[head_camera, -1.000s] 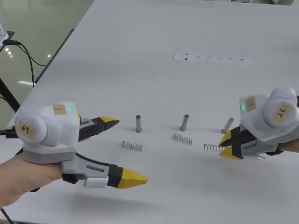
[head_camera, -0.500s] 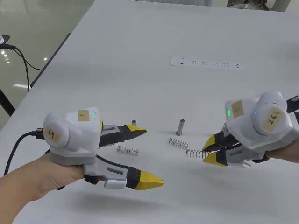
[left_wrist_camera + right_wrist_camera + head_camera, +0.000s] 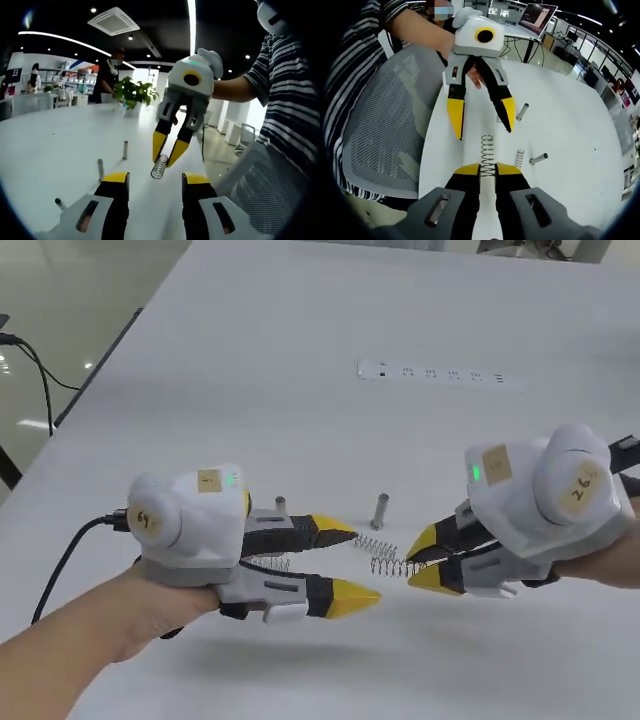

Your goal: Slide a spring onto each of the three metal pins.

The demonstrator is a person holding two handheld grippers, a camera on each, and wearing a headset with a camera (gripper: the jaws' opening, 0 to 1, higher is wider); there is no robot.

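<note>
Spring [image 3: 388, 558] sat pinched in our right gripper [image 3: 418, 562], jaws narrow around it, and we had our left gripper [image 3: 358, 560] facing it, jaws spread wide.

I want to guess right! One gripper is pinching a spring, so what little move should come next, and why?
Probably the left gripper should ease forward and close on the free end of the spring. Its jaws are open and face the spring, which the right gripper pinches by one end only.
</note>
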